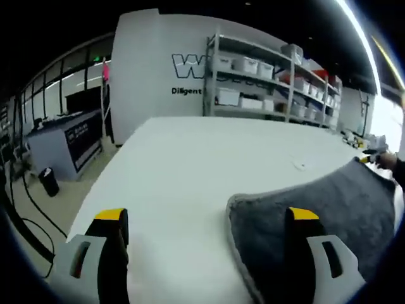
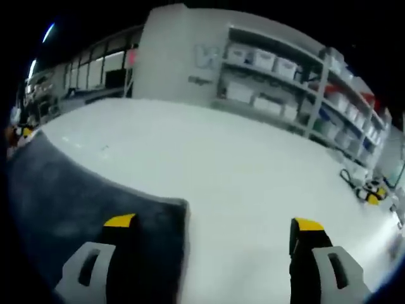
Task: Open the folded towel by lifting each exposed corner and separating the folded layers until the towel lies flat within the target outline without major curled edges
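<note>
Both sets of tongs standing apart, clamped on nothing: left gripper straddling the grey towel near its rounded corner, right gripper likewise at the opposite corner. Risking, likely, pinching several layers together or dragging the cloth. Leaving plenty of bare white table ahead for spreading.

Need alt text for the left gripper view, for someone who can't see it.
A grey towel lies on a white table, its rounded corner between the open left gripper jaws, the right jaw over the cloth. Shelves of white bins line the wall behind.
</note>
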`<state>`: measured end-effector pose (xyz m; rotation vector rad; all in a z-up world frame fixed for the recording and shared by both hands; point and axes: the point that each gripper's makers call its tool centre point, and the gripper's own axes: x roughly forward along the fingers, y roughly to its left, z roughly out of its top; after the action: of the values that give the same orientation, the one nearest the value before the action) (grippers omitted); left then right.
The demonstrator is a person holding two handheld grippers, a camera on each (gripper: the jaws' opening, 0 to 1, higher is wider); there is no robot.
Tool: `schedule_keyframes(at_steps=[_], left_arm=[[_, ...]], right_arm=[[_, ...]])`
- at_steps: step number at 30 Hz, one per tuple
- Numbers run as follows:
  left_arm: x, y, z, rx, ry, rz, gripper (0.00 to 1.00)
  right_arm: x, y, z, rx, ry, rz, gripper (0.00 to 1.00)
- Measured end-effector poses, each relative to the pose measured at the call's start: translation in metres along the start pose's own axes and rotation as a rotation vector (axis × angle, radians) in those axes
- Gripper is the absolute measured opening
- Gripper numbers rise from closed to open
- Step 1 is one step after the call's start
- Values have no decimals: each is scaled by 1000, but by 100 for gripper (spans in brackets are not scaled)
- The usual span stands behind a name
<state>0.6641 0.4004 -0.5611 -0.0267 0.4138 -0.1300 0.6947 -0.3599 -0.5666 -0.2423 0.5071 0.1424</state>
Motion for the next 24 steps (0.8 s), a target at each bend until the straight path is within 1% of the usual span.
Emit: schedule_keyframes(at_steps=[2, 4, 8, 11, 13, 15, 18, 19, 21, 24], left_arm=[[-3, 0, 3, 9, -8, 1, 100], [-6, -2, 7, 22, -28, -5, 100], [-15, -5, 11, 26, -55, -11, 100], [-23, -8, 11, 43, -61, -14, 100], [-28, -11, 10, 59, -51, -19, 100], [-36, -12, 15, 78, -74, -10, 100], [-46, -13, 18, 85, -87, 4, 100], [-51, -17, 20, 86, -101, -6, 100], [-59, -22, 21, 81, -107, -12, 100], [-70, -31, 22, 86, -114, -34, 100]], right_arm=[[-2, 1, 2, 0, -4, -4, 100], [-7, 2, 7, -17, -19, -13, 100], [-20, 8, 18, -19, -66, -16, 100], [-29, 10, 25, -20, -96, -22, 100], [-35, 13, 29, -26, -114, -24, 100], [-41, 14, 33, -42, -135, -34, 100], [-51, 17, 36, -32, -157, -27, 100], [-55, 18, 36, -27, -163, -22, 100], [-63, 22, 35, -17, -173, -10, 100], [-74, 26, 29, -16, -167, -8, 100]])
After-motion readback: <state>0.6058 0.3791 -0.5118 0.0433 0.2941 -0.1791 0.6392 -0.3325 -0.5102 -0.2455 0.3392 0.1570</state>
